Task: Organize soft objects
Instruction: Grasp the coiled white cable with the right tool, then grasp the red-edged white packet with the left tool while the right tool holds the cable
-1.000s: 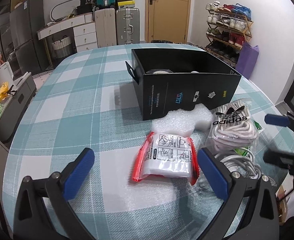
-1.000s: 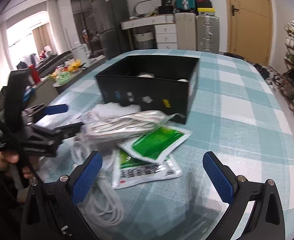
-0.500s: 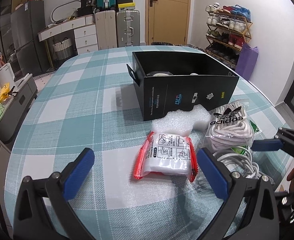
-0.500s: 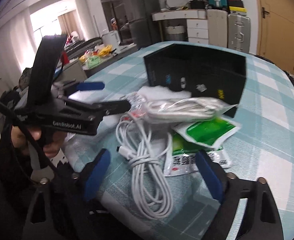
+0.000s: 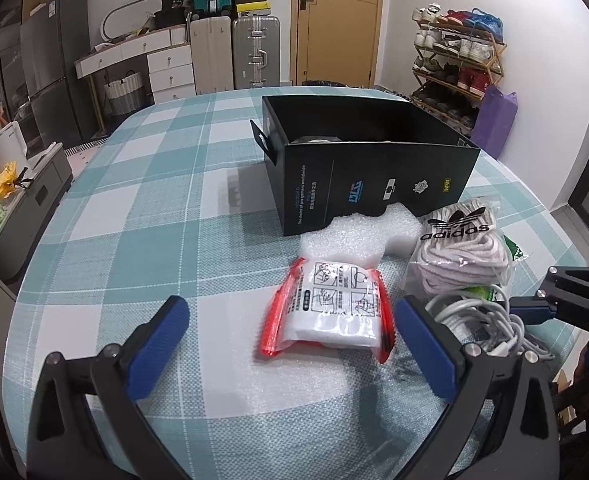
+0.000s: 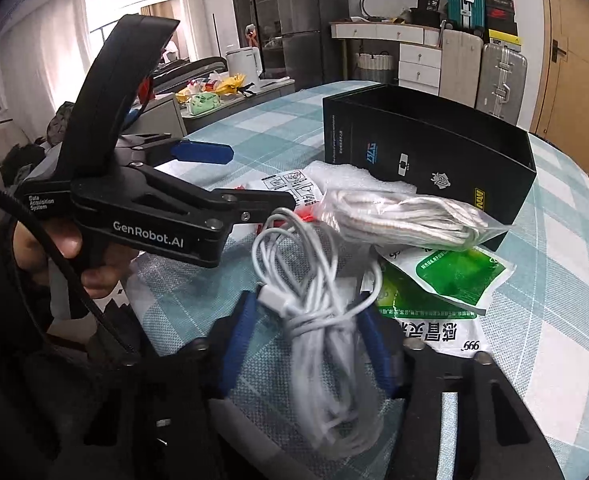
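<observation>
White cable bundle (image 6: 318, 316) lengthwise in right tool (image 6: 310, 340).

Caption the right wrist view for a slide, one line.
Right gripper shut on the white cable, beside the green sachets and black box.

A red-edged clear packet (image 5: 328, 310) of white pads lies flat on the checked cloth at the middle of the left wrist view. At its 12 o'clock, touching its far end, sits a piece of white foam wrap (image 5: 354, 232), which butts against the open black box (image 5: 370, 176) further toward 12 o'clock. At the packet's 2 o'clock lies a clear bag of white laces (image 5: 460, 252), resting on green sachets (image 6: 450, 280). At 3 o'clock, a bundled white cable (image 6: 322, 320) stands gripped between blue pads, its loops fanning upward.
</observation>
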{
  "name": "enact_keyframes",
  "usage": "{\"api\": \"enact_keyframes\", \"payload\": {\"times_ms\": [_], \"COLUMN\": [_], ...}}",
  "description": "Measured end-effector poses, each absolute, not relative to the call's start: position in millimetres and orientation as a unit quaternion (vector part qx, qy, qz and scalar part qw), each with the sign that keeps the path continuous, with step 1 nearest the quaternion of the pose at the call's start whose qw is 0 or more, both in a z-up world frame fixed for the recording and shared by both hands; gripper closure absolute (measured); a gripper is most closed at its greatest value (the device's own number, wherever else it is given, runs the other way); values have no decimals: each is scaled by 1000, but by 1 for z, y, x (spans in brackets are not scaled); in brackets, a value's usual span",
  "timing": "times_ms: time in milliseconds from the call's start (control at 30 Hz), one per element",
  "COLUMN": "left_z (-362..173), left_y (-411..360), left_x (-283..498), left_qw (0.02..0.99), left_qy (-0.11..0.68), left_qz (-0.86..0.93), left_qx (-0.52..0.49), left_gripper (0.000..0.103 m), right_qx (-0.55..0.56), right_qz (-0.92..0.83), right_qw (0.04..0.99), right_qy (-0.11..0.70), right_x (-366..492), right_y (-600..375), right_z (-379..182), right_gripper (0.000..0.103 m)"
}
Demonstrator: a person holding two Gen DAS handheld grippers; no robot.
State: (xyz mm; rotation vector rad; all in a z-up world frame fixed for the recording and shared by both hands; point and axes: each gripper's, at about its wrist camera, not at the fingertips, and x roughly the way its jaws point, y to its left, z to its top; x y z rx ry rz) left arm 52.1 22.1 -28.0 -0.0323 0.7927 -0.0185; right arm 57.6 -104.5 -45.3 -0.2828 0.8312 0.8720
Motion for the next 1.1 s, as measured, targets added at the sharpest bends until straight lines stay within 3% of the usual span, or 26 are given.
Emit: {"api": "enact_keyframes", "payload": {"times_ms": [533,567,600,1100], "left_z": [-26,-26,-26,-25], "left_y": [29,29,29,33], "left_x": [53,53,53,53], "left_qw": [923,924,924,923], "left_qy": [383,382,382,382], "left_qz": [-1,0,0,-6], "left_qx": [-32,-31,-31,-45], "left_gripper": [0,0,0,0], "right_qx": [-105,-105,-106,-92], "right_qz": [438,438,440,438], "right_qw": [820,821,821,835], "right_qy": [354,350,350,318], "right_x": [40,39,38,20], "right_y": [-132,-132,-134,-166], "right_z": [-24,-22,-20,9], "right_gripper": [59,60,71,71]}}
